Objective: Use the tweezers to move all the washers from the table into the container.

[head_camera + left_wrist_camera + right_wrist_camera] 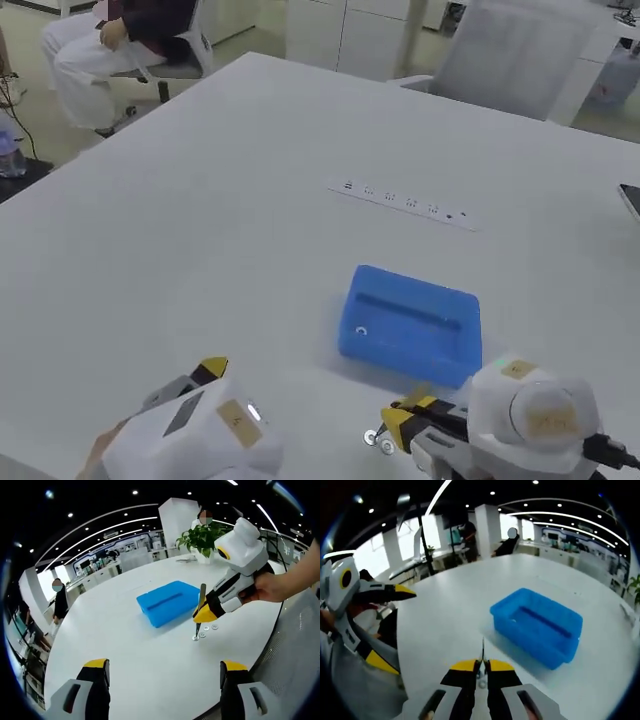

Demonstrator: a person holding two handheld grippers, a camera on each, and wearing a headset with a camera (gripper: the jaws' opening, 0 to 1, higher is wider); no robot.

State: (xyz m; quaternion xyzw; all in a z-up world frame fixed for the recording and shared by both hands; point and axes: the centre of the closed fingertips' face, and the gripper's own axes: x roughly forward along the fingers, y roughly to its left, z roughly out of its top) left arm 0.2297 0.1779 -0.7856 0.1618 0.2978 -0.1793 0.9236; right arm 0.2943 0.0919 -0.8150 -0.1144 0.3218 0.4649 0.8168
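Power strip [405,203]: a slim white bar of sockets lies flat on the white worktop [200,230].
Seated person [110,40]: in white trousers and a dark top, off the worktop's far-left corner.
Office chair [520,55]: pale grey back, at the far edge.
Potted plant [202,536]: leafy green, beyond the worktop in the left gripper view.
Standing person [61,602]: in dark clothes, beside the worktop.
Ceiling lights [135,492]: round spots in a dark ceiling.

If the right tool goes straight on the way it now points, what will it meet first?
The right tool points down at the table, and its tweezers end just above a washer. Probably the tweezers meet that washer first, or the table beside it.
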